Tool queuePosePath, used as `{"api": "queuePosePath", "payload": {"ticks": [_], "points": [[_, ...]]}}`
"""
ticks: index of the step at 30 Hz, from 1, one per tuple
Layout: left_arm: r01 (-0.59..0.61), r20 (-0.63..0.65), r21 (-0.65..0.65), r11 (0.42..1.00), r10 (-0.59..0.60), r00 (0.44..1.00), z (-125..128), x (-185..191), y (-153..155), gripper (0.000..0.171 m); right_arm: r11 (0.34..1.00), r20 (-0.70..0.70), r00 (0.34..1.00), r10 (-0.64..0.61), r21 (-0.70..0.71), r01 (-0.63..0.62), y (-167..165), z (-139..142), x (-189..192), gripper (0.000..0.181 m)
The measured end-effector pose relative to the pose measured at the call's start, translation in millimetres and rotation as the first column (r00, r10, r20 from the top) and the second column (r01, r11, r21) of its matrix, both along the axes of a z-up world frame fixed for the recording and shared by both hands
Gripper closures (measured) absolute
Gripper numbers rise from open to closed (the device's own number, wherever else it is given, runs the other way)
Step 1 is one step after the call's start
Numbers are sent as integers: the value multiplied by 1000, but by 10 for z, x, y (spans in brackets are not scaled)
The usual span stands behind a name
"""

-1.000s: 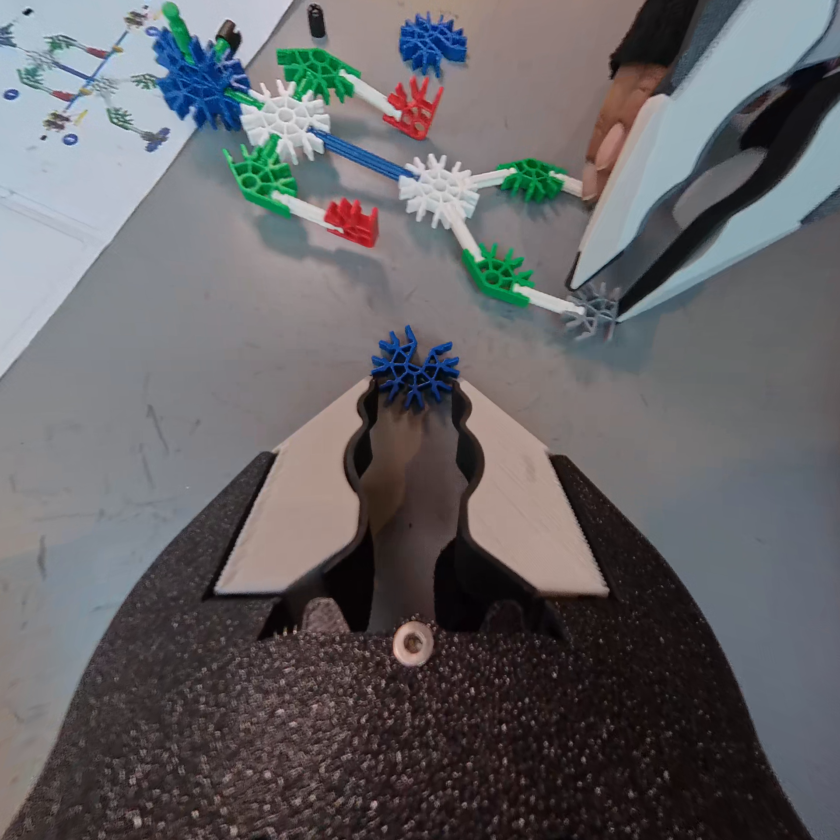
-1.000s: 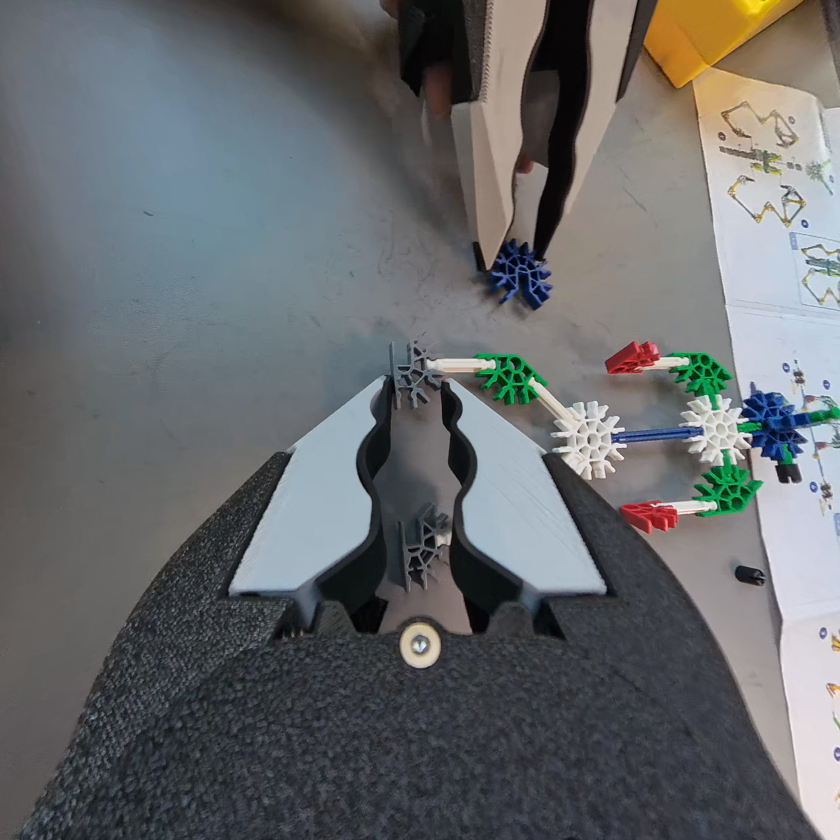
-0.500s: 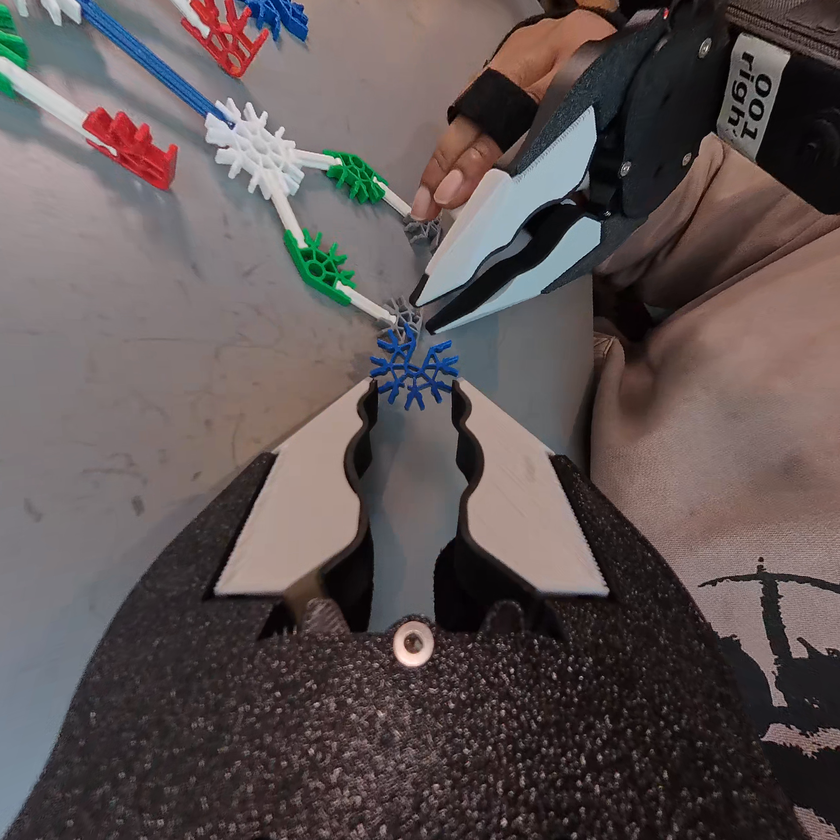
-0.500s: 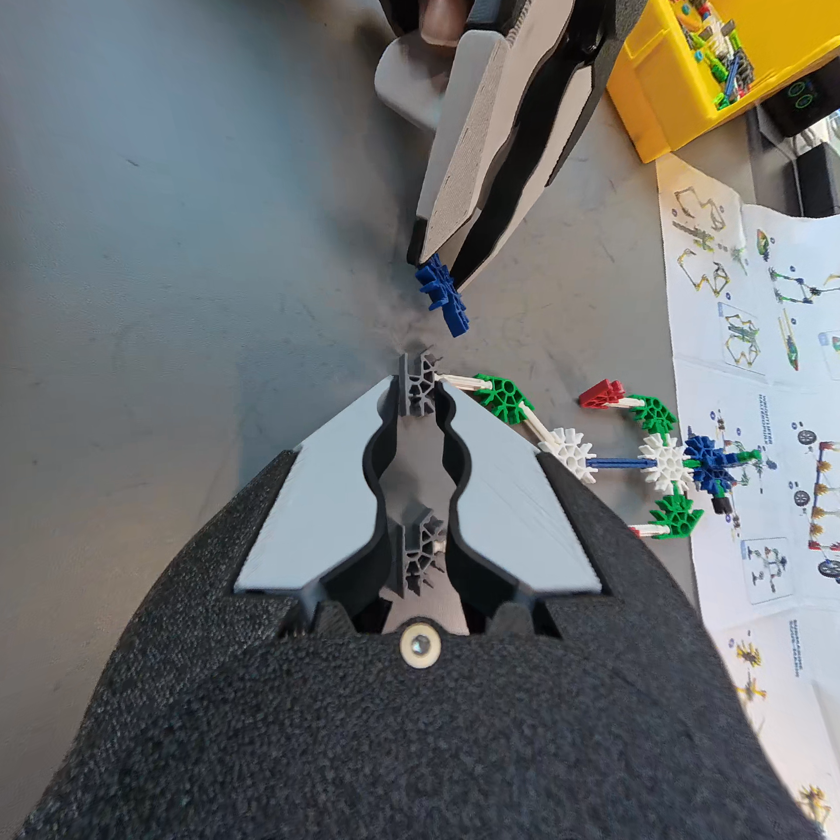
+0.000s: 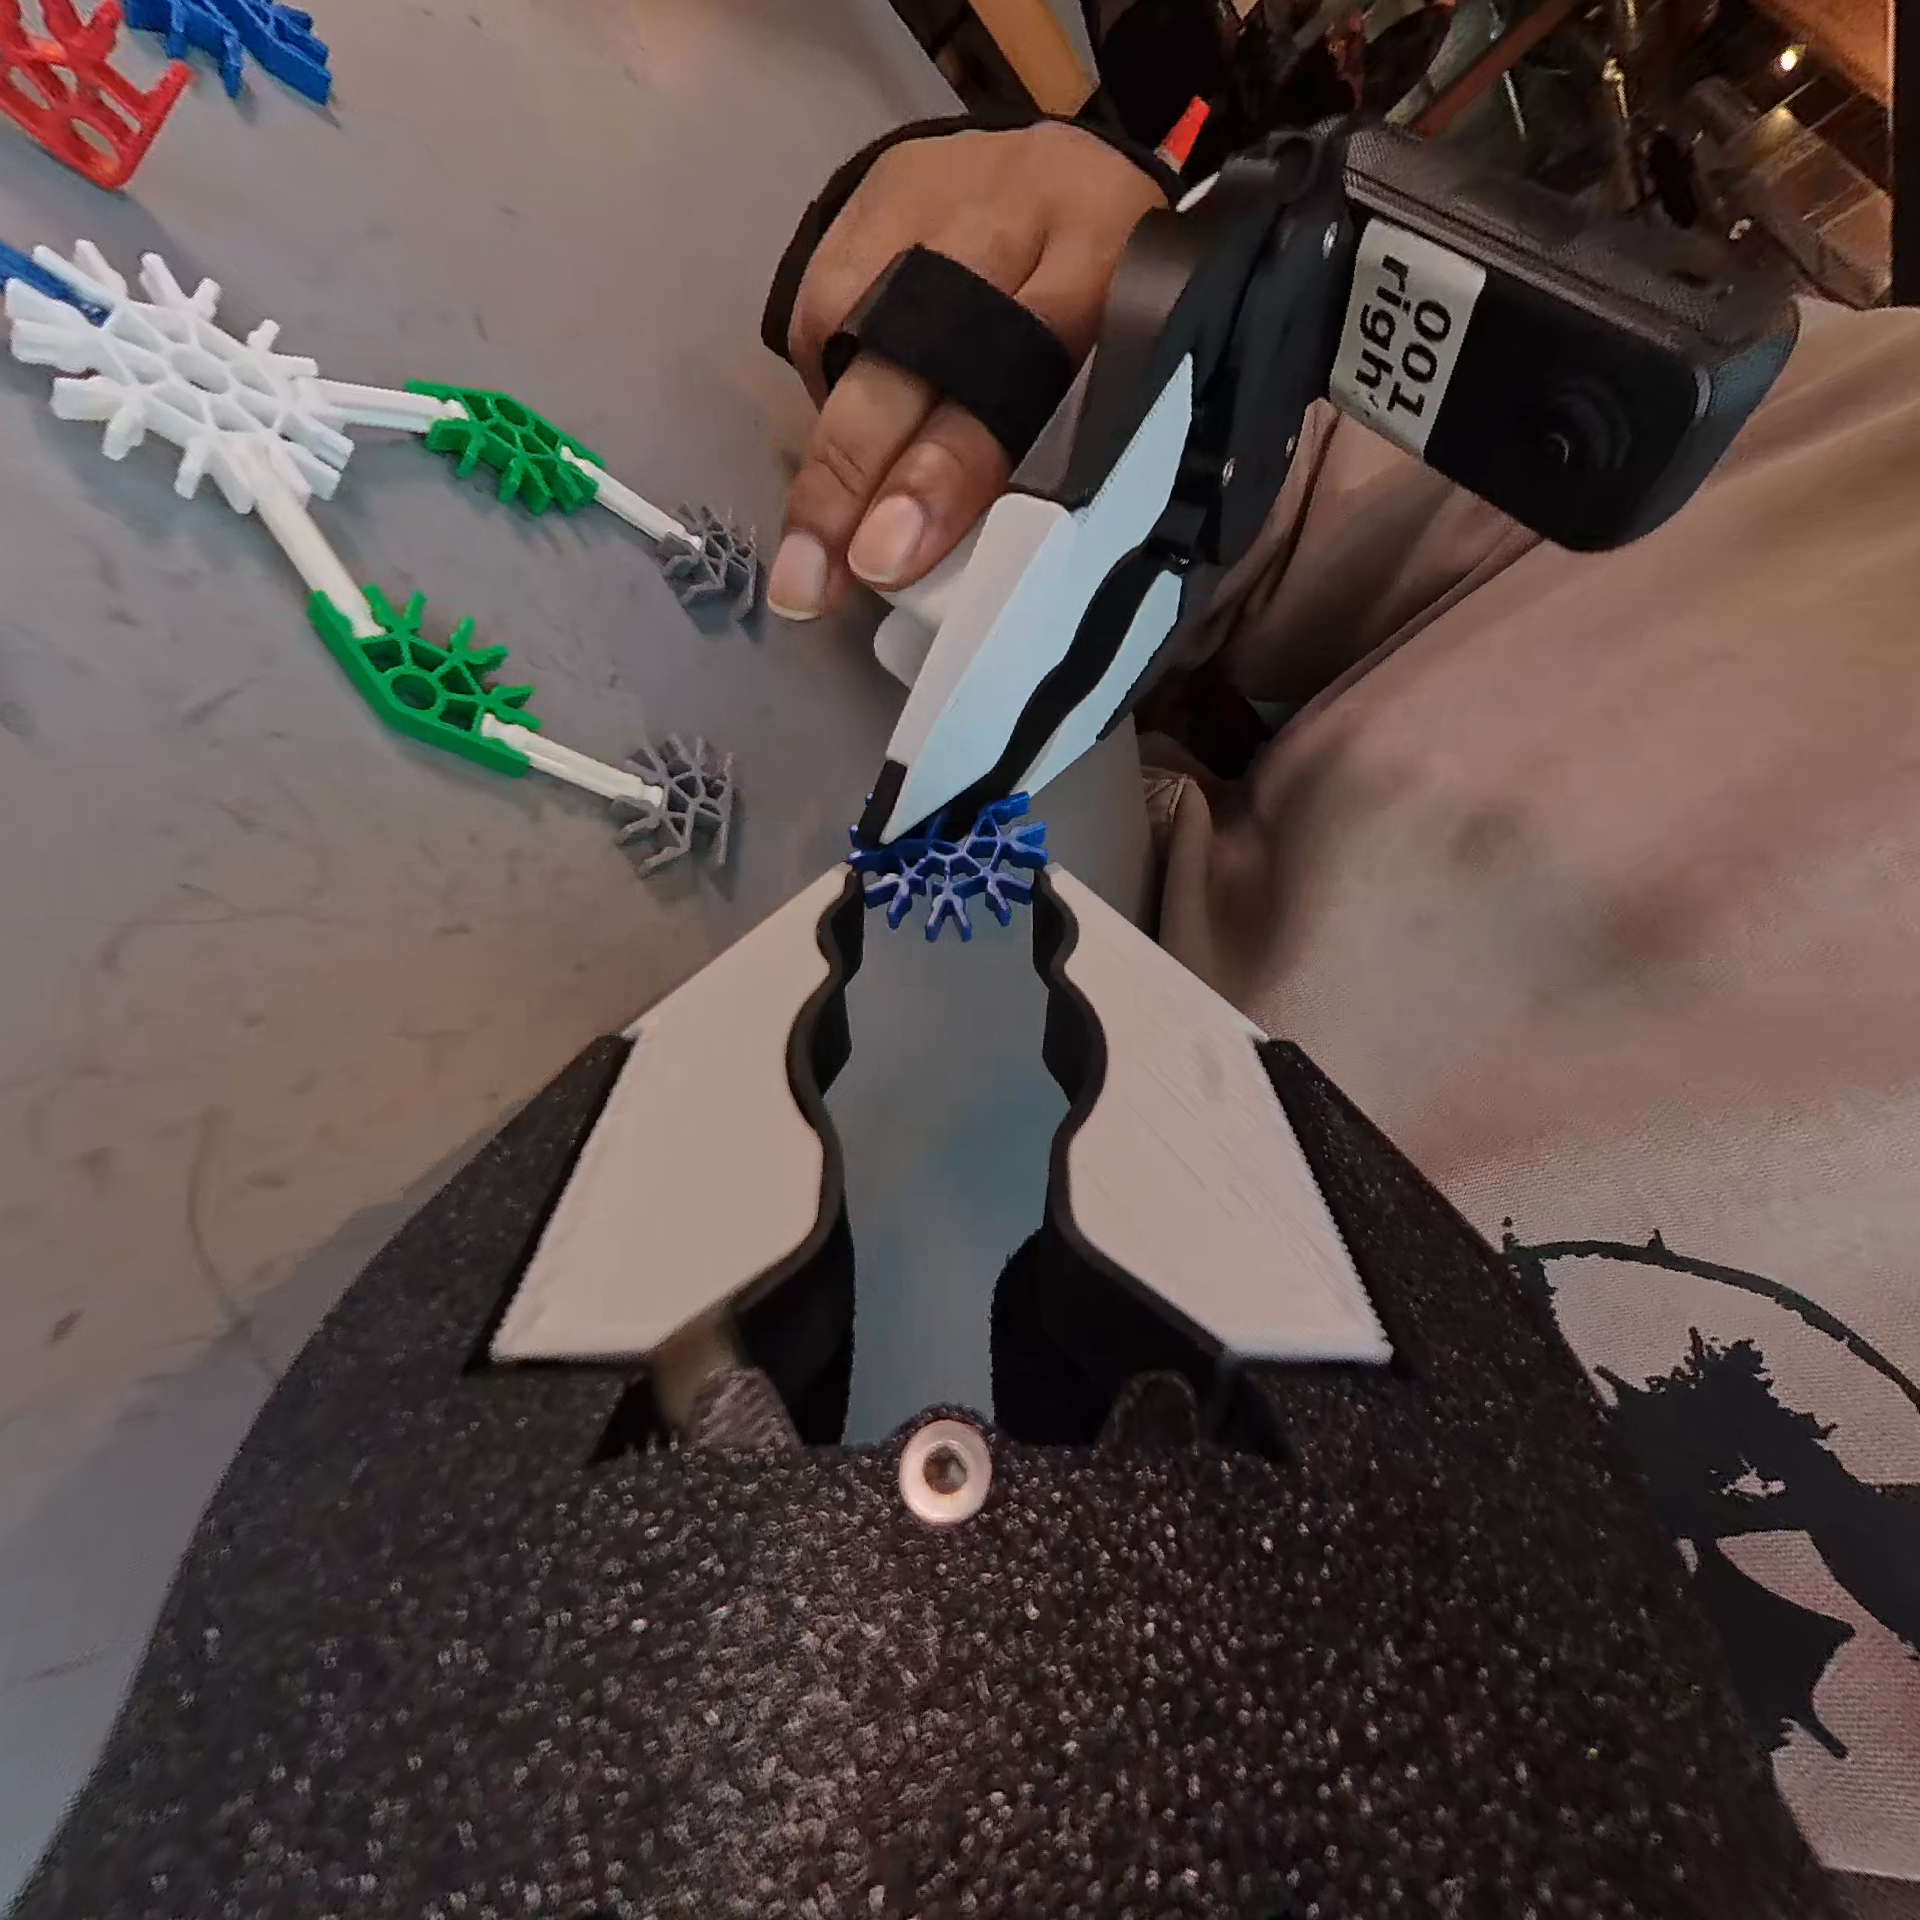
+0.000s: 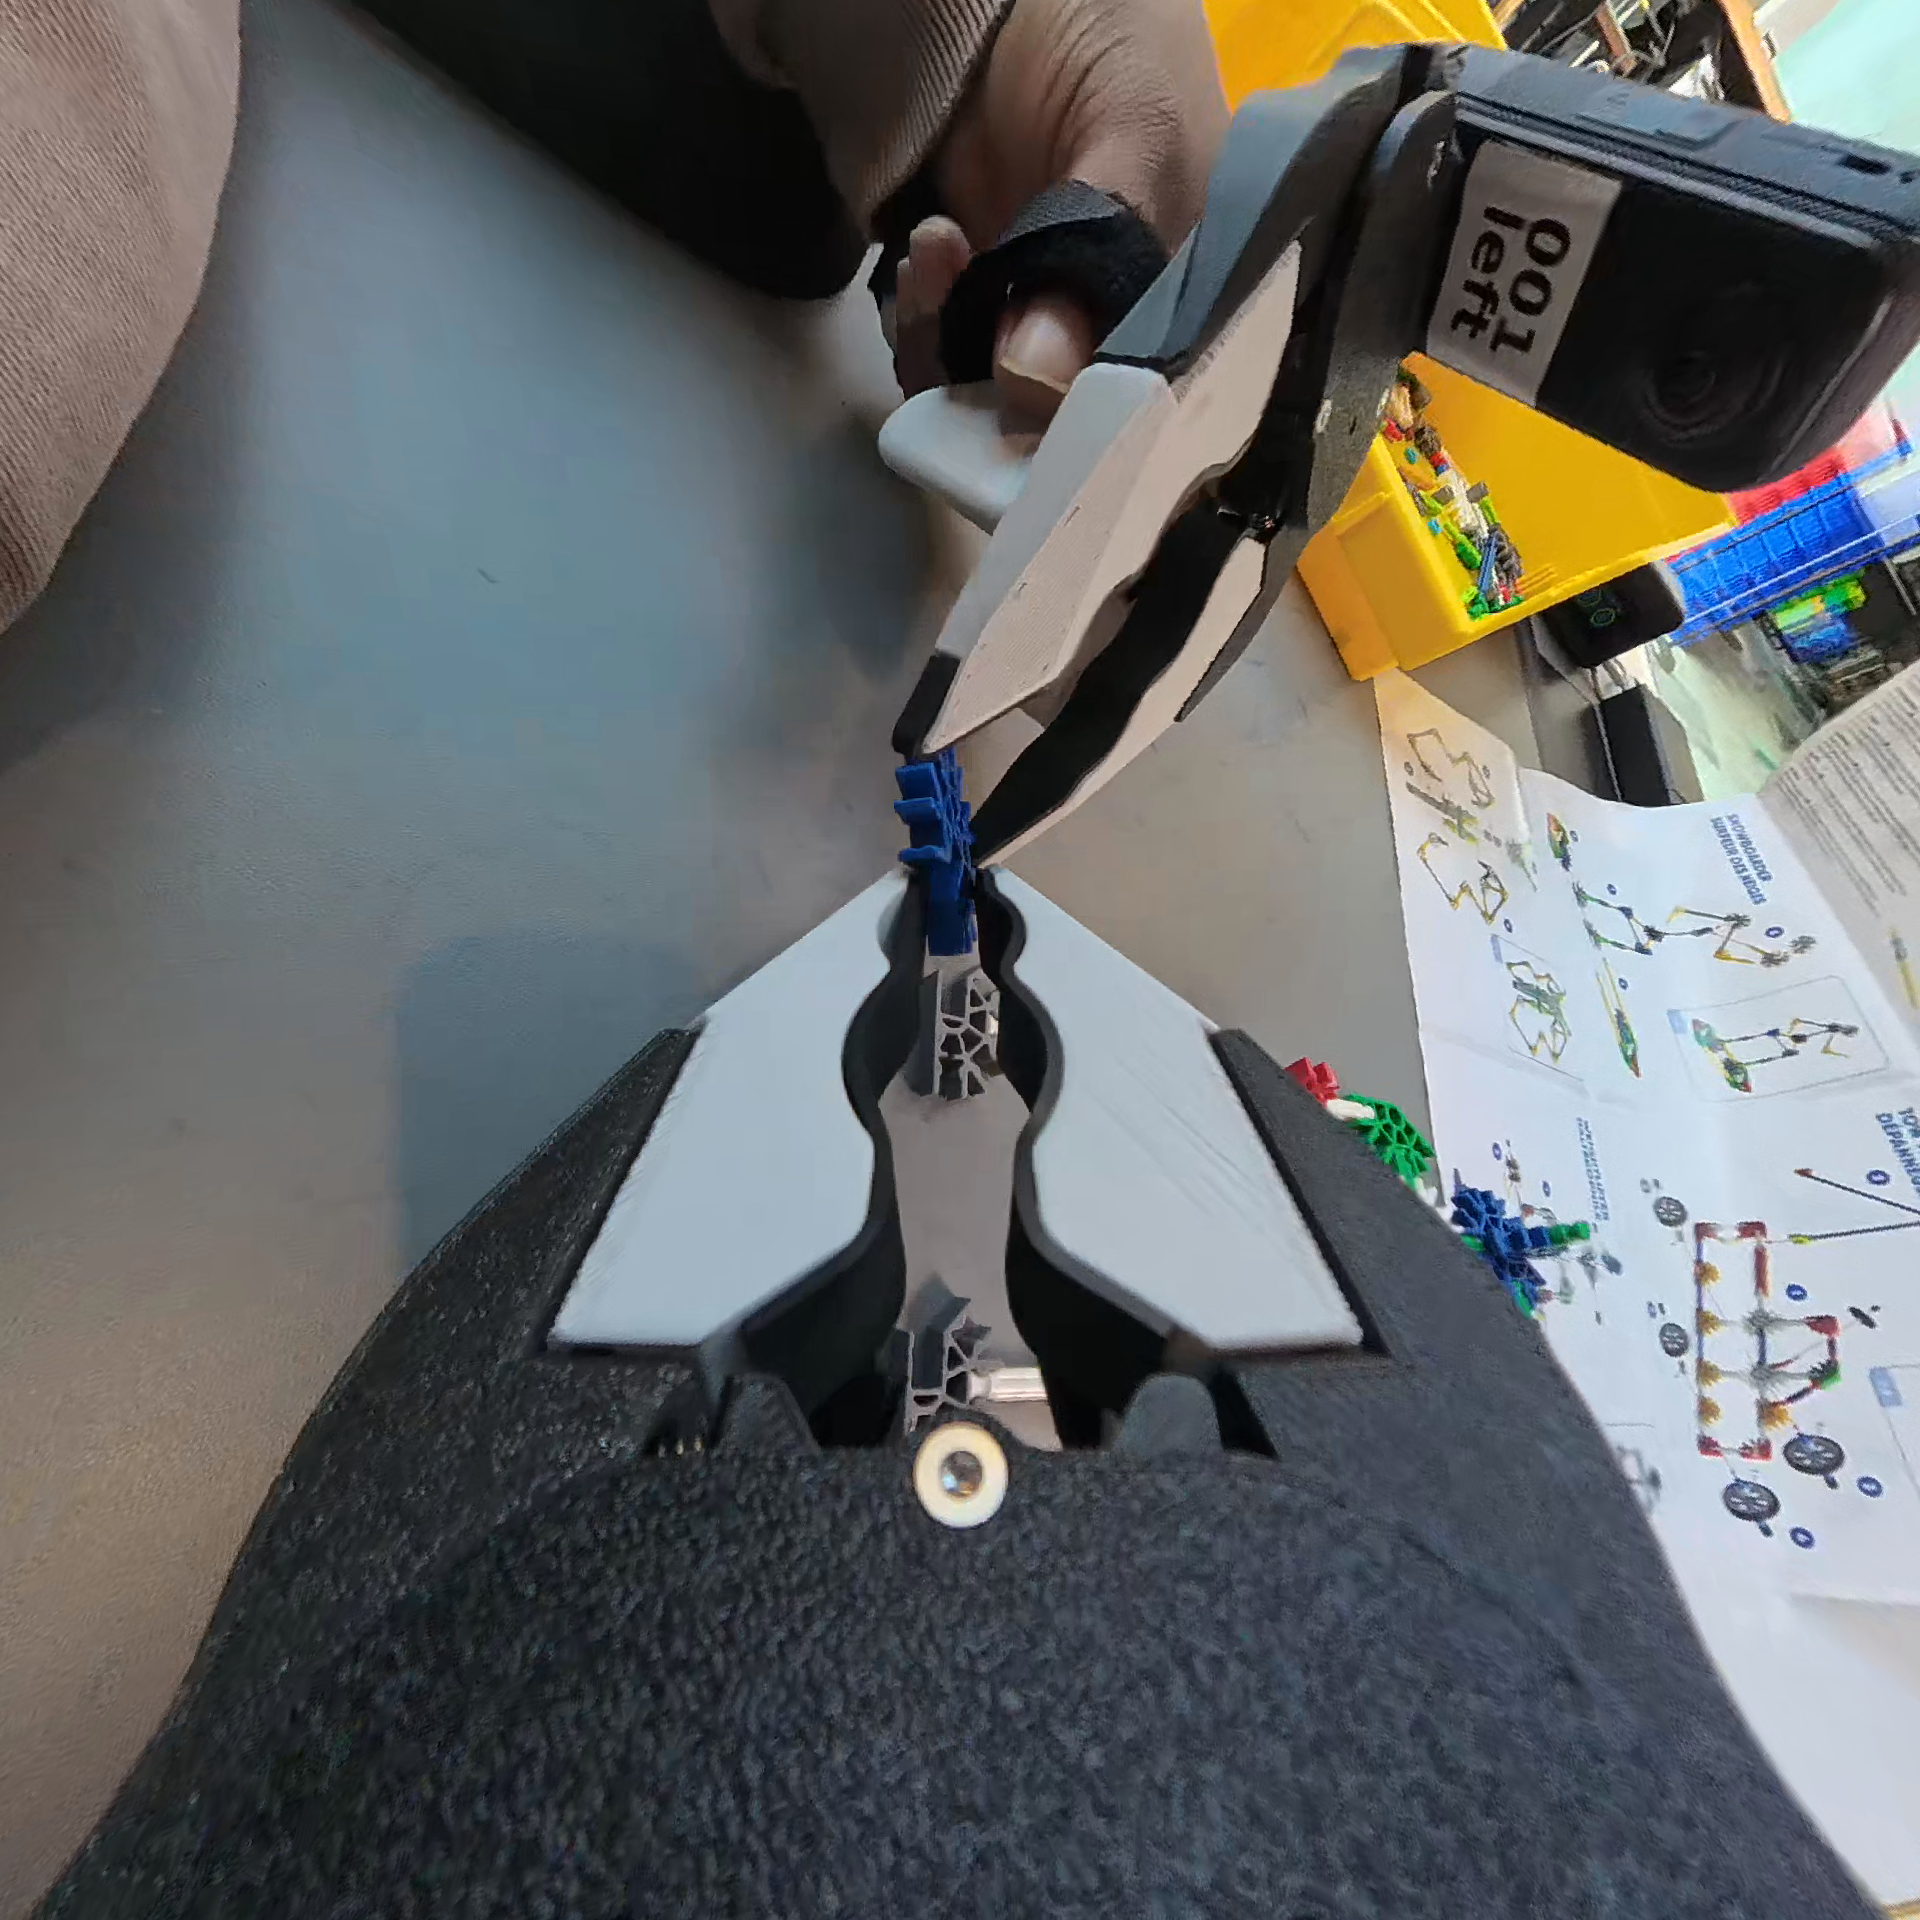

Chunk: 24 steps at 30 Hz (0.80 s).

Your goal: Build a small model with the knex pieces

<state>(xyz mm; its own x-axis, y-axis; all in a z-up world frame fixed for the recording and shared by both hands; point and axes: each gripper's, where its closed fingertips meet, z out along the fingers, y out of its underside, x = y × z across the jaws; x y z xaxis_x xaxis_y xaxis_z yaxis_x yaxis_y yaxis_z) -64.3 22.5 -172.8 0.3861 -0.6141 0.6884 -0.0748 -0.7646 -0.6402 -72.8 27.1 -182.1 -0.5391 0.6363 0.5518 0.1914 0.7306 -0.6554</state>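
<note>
The left gripper (image 5: 948, 883) pinches a blue snowflake connector (image 5: 951, 862) at its tips; the right gripper's (image 6: 940, 894) fingers close edge-on over the same connector, above the worktop (image 5: 312, 987) edge.

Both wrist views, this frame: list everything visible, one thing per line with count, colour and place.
blue connector: one, blue, gripped between the tips of both grippers, above the table edge
toy assembly: one, white, green, grey, red and blue pieces joined by rods, flat on the table
loose blue piece: one, blue, far corner of the left wrist view
instruction sheet: one, white with coloured diagrams, on the table's right side
yellow bin: one, yellow, full of small parts, behind the sheet
table: one, grey
person's clothing: beige, at the table edge
left gripper: grey fingers, shut on the connector
right gripper: grey fingers, shut on the connector's edge
</note>
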Motion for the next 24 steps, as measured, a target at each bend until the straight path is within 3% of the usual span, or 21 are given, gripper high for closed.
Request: {"api": "queuePosePath", "payload": {"ticks": [4,8,12,19,24], "points": [[-16,-18,168,986,20,1000,146,-19,61,141,972,12,999,-49,-231,50,76,172,-18,176],[-68,-75,401,913,106,992,342,-80,165,141,895,14,998,-63,-442,63,110,348,-31,176],[-55,-133,493,868,138,982,380,-48,173,157,819,10,999,-49,-571,46,61,475,-40,176],[-32,-175,509,860,140,975,350,-52,165,164,808,44,998,-47,-586,64,87,435,-44,174],[17,-329,479,878,161,930,69,-230,208,167,882,199,976,-87,-440,168,280,110,26,155]]}}
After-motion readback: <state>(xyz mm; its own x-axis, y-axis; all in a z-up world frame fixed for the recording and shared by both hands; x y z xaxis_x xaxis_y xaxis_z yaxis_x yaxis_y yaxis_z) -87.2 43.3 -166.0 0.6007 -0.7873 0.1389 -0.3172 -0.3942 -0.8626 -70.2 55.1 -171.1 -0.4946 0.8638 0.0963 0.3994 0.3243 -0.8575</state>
